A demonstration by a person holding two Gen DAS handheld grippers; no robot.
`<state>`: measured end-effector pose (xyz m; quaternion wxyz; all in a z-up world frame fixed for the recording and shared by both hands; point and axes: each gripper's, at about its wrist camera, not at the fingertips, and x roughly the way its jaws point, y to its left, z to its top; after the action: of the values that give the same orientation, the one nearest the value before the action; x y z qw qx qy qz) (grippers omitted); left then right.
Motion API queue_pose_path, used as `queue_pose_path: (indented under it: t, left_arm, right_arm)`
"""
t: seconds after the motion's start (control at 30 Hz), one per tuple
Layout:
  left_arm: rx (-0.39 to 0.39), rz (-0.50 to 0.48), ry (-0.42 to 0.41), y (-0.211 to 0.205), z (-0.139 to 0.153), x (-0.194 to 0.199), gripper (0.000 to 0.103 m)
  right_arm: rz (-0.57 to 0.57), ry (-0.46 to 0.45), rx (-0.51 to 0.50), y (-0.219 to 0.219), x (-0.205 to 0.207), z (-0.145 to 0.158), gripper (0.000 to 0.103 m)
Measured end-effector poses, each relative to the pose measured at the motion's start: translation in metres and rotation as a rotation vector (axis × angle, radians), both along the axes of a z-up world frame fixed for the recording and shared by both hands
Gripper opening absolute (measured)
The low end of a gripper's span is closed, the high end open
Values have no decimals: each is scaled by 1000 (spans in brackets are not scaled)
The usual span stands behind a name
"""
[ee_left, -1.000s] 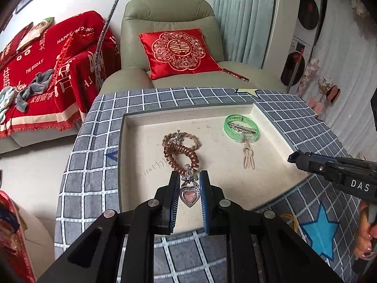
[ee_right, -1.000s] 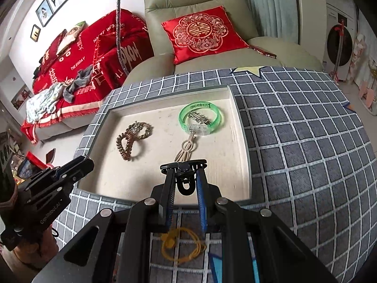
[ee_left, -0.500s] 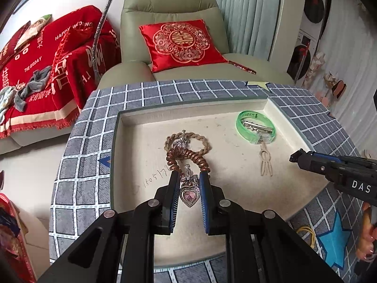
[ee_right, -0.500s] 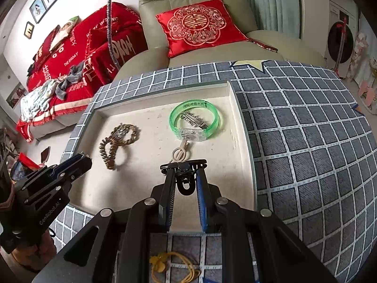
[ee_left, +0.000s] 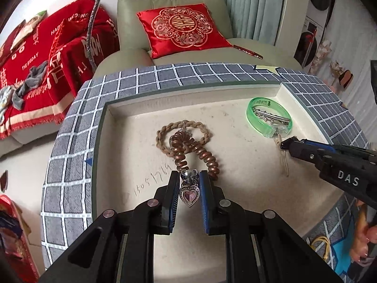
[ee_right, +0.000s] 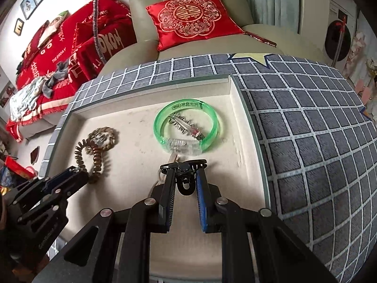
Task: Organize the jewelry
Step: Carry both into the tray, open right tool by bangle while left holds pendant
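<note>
Over cream tray (ee_left: 235,99): left gripper (ee_left: 187,184) pinching heart pendant (ee_left: 189,194), right gripper (ee_right: 185,179) clamping black hair clip (ee_right: 185,173). Green bangle (ee_right: 186,125), coil hair tie (ee_left: 195,151), braided band (ee_left: 165,136) lying inside; two pieces awaiting placement.

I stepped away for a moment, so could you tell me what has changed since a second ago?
Both grippers have come forward and down over the tray. The left gripper still grips the heart pendant; the right gripper still grips the black clip, now near the green bangle. Nothing was released; the tray's items lie unmoved.
</note>
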<state>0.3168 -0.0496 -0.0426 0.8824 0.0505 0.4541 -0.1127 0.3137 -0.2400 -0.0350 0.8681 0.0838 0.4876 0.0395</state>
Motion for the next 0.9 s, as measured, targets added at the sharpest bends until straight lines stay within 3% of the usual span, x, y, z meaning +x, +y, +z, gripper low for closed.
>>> queue_pose_path:
  t: [0.33, 0.4, 0.47, 0.53, 0.9]
  left_arm:
    - [41, -10, -36, -6, 0, -3, 32]
    - [39, -6, -36, -6, 1, -4, 32]
    - [39, -9, -36, -7, 1, -5, 32]
    - [39, -15, -38, -8, 2, -5, 32]
    - [23, 5, -54, -4, 4, -8, 32]
  right_arm:
    - [3, 9, -31, 5, 0, -6, 20]
    - [-9, 12, -25, 4, -1, -6, 25]
    - [-14, 13, -8, 2, -1, -5, 45]
    - [0, 8, 0, 4, -1, -3, 54]
    - [-47, -72, 70, -10, -23, 32, 58]
